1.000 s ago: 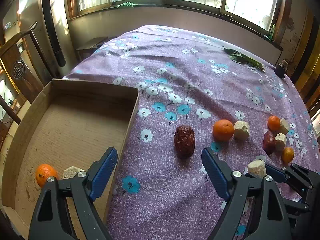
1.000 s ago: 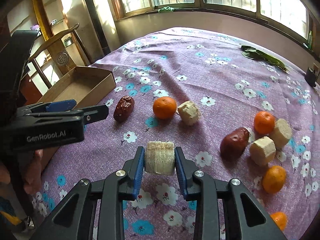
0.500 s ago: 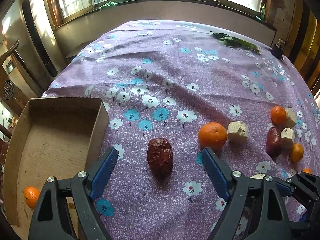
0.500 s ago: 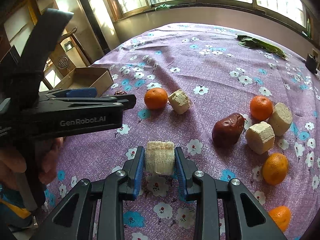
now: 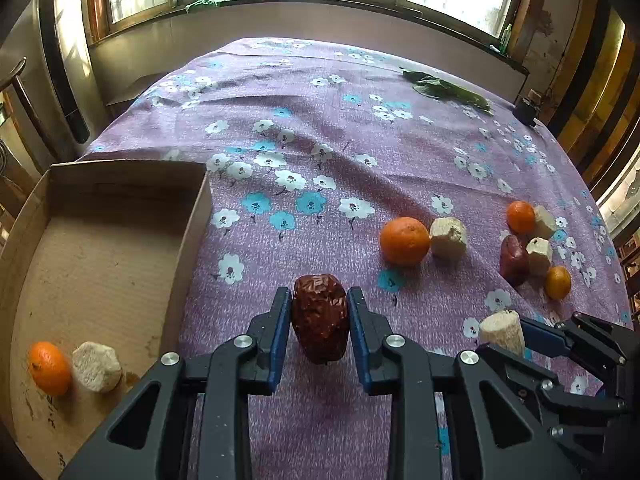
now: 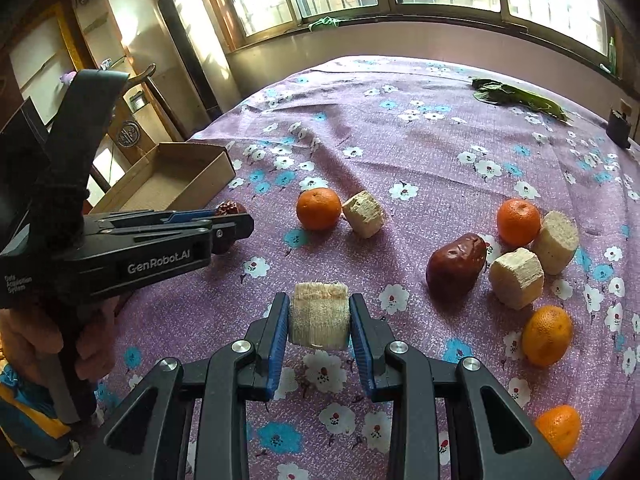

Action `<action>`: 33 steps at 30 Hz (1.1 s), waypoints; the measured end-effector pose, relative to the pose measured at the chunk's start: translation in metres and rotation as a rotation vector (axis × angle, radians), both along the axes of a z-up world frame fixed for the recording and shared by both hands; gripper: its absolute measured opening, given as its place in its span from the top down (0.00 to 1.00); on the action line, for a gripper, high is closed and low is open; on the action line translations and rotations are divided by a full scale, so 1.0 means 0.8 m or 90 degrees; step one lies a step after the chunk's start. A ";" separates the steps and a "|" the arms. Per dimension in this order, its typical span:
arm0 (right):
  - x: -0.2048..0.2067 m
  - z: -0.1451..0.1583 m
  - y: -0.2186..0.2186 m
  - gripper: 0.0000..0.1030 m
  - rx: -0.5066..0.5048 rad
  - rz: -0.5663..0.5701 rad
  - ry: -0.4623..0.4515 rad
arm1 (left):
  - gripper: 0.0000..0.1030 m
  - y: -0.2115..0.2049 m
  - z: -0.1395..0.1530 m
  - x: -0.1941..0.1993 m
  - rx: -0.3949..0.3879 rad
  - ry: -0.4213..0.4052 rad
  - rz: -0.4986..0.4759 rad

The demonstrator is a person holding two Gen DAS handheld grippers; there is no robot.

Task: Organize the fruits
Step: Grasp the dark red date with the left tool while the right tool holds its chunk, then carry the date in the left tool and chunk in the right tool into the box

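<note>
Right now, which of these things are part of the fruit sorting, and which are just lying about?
Part of the job:
- dried red date in the left gripper
- pale sugarcane chunk in the right gripper
- cardboard box
- loose mandarins, e.g.

Just lying about:
- green leaves
- small dark object at the cloth's edge

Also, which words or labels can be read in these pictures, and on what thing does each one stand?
"GenRobot.AI": white print on the side of the left gripper, seen in the right wrist view.
Small white print in three lines at the back of the same gripper: too small to read surely.
Round emblem on the wooden furniture behind the box: not readable.
No other text.
</note>
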State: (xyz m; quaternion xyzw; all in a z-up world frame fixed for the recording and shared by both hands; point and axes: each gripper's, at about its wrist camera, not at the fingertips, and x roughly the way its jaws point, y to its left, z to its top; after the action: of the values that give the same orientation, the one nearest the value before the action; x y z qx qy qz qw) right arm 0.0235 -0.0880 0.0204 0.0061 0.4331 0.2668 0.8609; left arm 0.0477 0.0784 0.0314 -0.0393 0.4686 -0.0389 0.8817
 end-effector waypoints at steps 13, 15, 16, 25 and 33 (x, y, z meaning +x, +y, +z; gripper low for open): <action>-0.045 0.012 0.024 0.68 0.014 0.006 -0.005 | 0.74 0.034 0.026 -0.087 0.049 -0.052 0.026; -0.052 0.015 0.030 0.68 0.015 0.009 -0.008 | 0.74 0.040 0.030 -0.097 0.059 -0.061 0.034; -0.055 0.016 0.032 0.68 0.016 0.011 -0.009 | 0.74 0.043 0.031 -0.101 0.065 -0.066 0.037; -0.076 0.034 0.069 0.68 0.012 0.042 -0.026 | 0.74 0.076 0.041 -0.127 0.075 -0.089 0.067; -0.082 0.045 0.105 0.68 0.001 0.070 -0.038 | 0.74 0.112 0.047 -0.142 0.080 -0.098 0.102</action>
State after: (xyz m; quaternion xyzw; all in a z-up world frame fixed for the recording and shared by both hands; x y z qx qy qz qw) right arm -0.0421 -0.0041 0.0567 -0.0254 0.4067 0.3141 0.8575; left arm -0.0655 0.1684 0.0691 -0.0182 0.3963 0.0581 0.9161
